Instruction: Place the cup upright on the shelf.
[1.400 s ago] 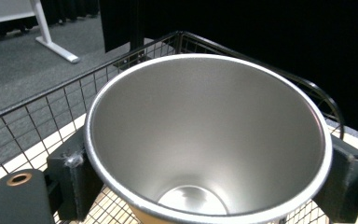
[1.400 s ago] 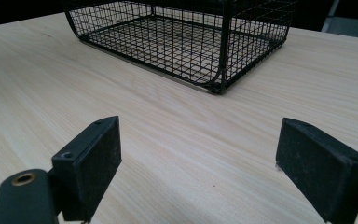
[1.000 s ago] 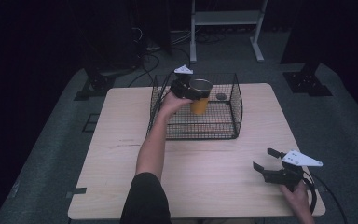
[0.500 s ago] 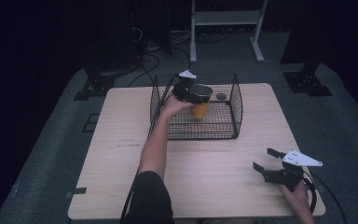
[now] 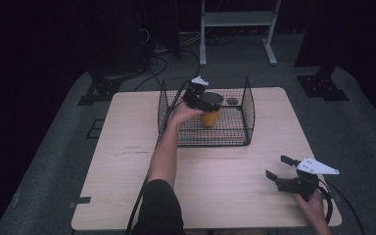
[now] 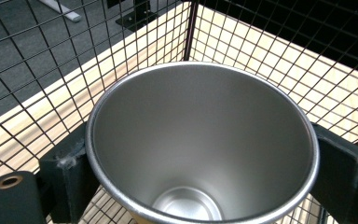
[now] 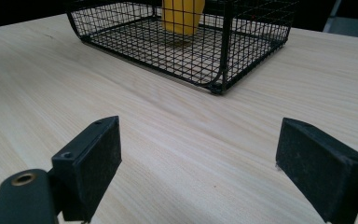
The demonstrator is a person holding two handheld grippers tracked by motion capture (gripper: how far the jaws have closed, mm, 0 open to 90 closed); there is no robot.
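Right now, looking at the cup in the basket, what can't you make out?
- Whether the cup rests on the wire basket floor: hidden by the left tool in the high view, cut off by the bottom edge in the left gripper view.
- The small dark thing behind the cup: too small to identify.
- The cup's top: cut off in the right gripper view.

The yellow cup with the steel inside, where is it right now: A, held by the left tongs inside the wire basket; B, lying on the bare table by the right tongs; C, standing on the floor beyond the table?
A: the left tongs grip the cup at both sides of its rim, with the wire basket mesh all around it.
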